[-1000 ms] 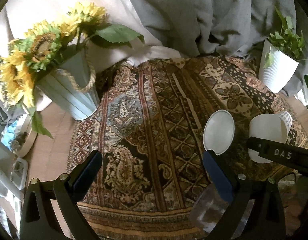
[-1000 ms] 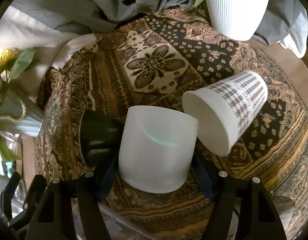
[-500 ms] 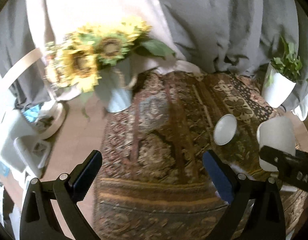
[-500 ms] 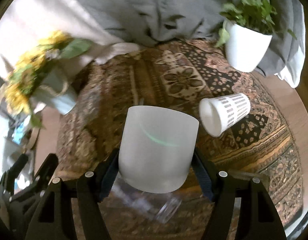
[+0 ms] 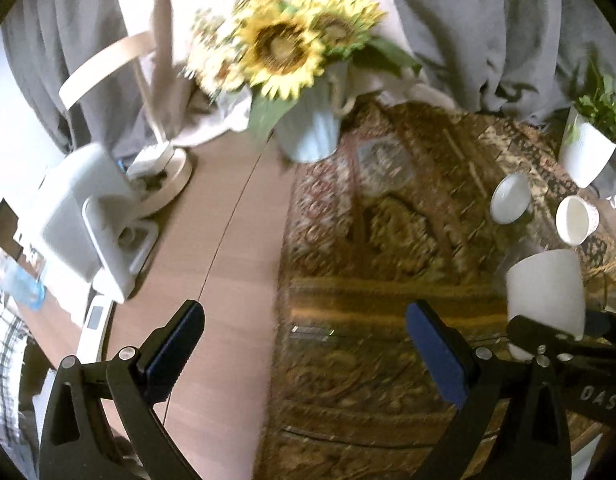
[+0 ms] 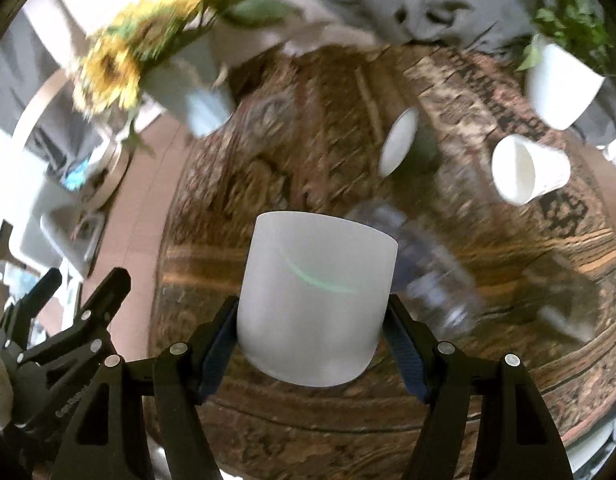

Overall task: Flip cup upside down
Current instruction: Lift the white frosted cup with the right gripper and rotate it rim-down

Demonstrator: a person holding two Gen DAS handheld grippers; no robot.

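Observation:
My right gripper (image 6: 312, 332) is shut on a plain white cup (image 6: 316, 296) and holds it well above the patterned cloth (image 6: 291, 152). The cup's wider end points away from me. The same cup (image 5: 546, 292) shows at the right of the left wrist view, held by the right gripper. My left gripper (image 5: 303, 344) is open and empty, high above the cloth's left edge and the bare wooden table (image 5: 227, 240).
A white patterned cup (image 6: 528, 170) lies on its side on the cloth, beside a dark cup with a white inside (image 6: 400, 140) and a clear glass (image 6: 428, 264). A sunflower vase (image 5: 308, 132) and a white plant pot (image 5: 586, 152) stand at the back.
Both grippers have risen and pulled back, so the table looks smaller. The right gripper has carried the white cup up with it. The left view has swung left over the bare table.

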